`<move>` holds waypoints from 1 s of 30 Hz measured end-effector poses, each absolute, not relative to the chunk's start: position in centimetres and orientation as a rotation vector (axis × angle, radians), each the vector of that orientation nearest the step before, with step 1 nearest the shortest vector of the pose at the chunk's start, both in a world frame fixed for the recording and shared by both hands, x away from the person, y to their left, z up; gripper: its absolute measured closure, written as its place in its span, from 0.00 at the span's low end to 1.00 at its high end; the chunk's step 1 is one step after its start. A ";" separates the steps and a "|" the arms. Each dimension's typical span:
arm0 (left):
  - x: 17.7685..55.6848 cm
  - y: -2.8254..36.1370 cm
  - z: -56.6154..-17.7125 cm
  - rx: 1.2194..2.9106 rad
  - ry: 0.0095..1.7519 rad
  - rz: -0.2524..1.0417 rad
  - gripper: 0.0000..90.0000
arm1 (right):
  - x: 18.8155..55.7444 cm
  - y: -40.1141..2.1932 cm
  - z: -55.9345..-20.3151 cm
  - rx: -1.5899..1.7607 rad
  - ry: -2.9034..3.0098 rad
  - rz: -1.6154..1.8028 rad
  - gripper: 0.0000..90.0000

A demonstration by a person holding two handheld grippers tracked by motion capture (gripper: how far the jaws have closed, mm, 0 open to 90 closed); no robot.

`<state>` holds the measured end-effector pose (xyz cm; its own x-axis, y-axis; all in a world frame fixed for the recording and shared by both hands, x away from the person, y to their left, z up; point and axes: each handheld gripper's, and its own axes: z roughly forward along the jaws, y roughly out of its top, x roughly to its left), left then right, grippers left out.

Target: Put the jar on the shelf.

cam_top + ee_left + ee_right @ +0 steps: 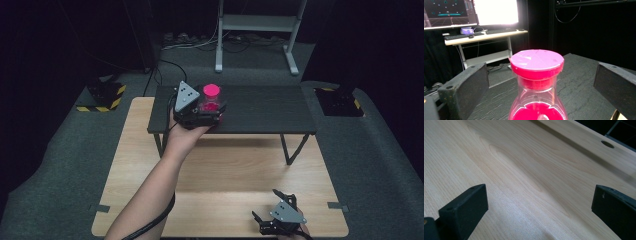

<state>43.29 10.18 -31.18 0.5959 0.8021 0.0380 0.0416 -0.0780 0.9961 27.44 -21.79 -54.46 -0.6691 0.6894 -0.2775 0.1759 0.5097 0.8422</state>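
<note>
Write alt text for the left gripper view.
A clear plastic bottle with a pink lid stands on a black wood-grain shelf between the left gripper's open black jaws, untouched. Behind, a desk holds lit monitors.

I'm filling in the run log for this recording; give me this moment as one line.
left gripper: open, jaws either side of pink-capped bottle, not pressing | bottle: upright on black shelf | right gripper: open, over wooden table

1. No word, number or brand can be read in any view.
2. The monitor [447, 11] in the left gripper view shows graphics, too small and blurred to read.
3. The yellow-and-black hazard stripes [102, 107] on the floor are a warning marking without lettering.
</note>
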 end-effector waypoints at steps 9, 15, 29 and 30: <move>41.6 11.6 -31.2 1.529 0.724 0.726 0.00 | 27.4 -21.6 -54.5 0.700 2.149 1.088 0.00; 40.3 12.3 -31.7 1.532 0.726 0.710 0.00 | 27.4 -21.6 -54.5 0.696 2.146 1.078 0.00; 37.0 14.3 -33.7 1.532 0.734 0.727 0.00 | 27.4 -21.5 -54.5 0.696 2.150 1.065 0.00; 36.7 14.5 -33.9 1.530 0.736 0.725 0.00 | 27.4 -21.5 -54.5 0.697 2.151 1.064 0.00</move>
